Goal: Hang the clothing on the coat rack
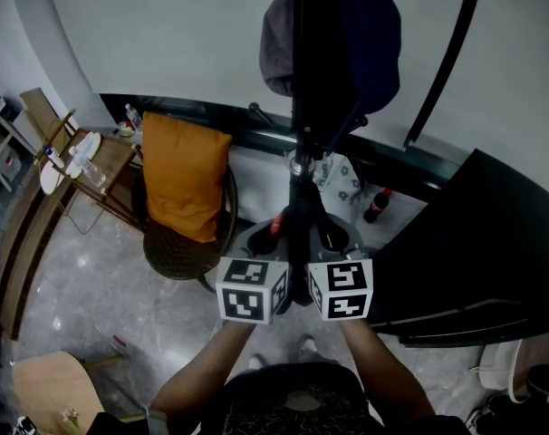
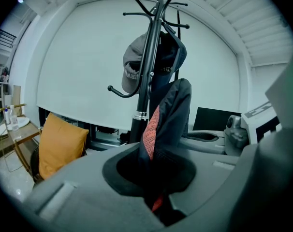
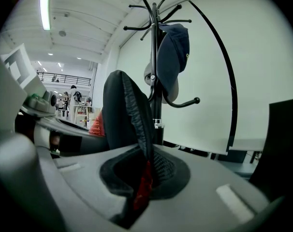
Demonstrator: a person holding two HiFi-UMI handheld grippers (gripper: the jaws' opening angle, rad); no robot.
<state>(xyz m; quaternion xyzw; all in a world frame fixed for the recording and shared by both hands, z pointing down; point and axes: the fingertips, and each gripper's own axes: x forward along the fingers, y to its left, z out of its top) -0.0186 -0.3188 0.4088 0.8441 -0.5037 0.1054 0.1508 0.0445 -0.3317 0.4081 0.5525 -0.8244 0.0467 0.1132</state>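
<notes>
My left gripper (image 2: 158, 202) and right gripper (image 3: 137, 197) each clenched on a dark garment (image 2: 168, 115) with red mesh lining, bunched upright between them, just before the coat rack (image 2: 145, 81), gray cap (image 2: 132, 69) and navy cap (image 3: 173, 57) on its hooks

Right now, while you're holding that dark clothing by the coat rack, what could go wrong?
The dark garment is pinched only by a thin fold in the left gripper and the right gripper, so it might slip out of the jaws when lifted. Upper hooks of the coat rack already carry a grey cap and a navy cap; the garment could knock one off.
</notes>
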